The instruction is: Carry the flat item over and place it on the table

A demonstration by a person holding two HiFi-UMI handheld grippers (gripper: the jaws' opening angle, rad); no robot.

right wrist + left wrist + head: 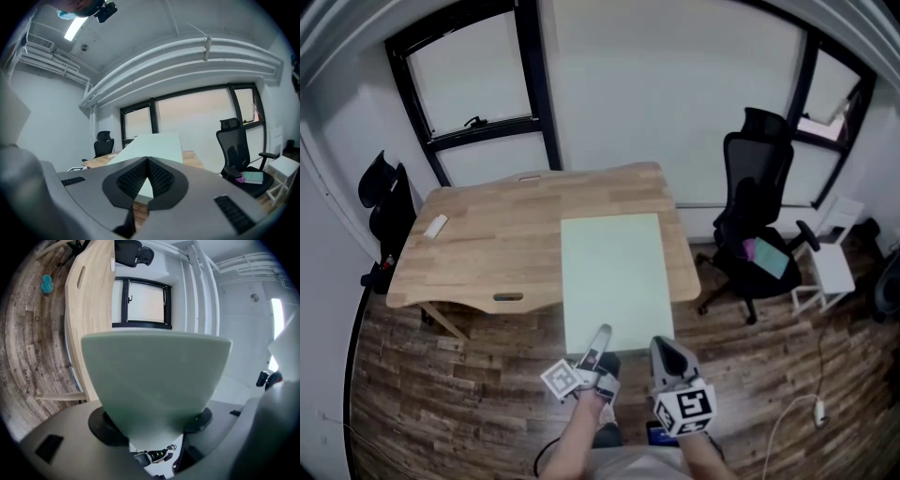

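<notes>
Stretching from left tongs [602,336] and right tongs [662,345] over right half of worktop [506,234]: flat item [614,277] | lying near left end of worktop: small object [436,225] | standing right of worktop: office chair [757,202] | standing beyond it: stool [832,267]

White walls [675,94] with black-framed windows [473,80] surround a wood-plank floor [441,394] and a black office chair [757,178].
</notes>
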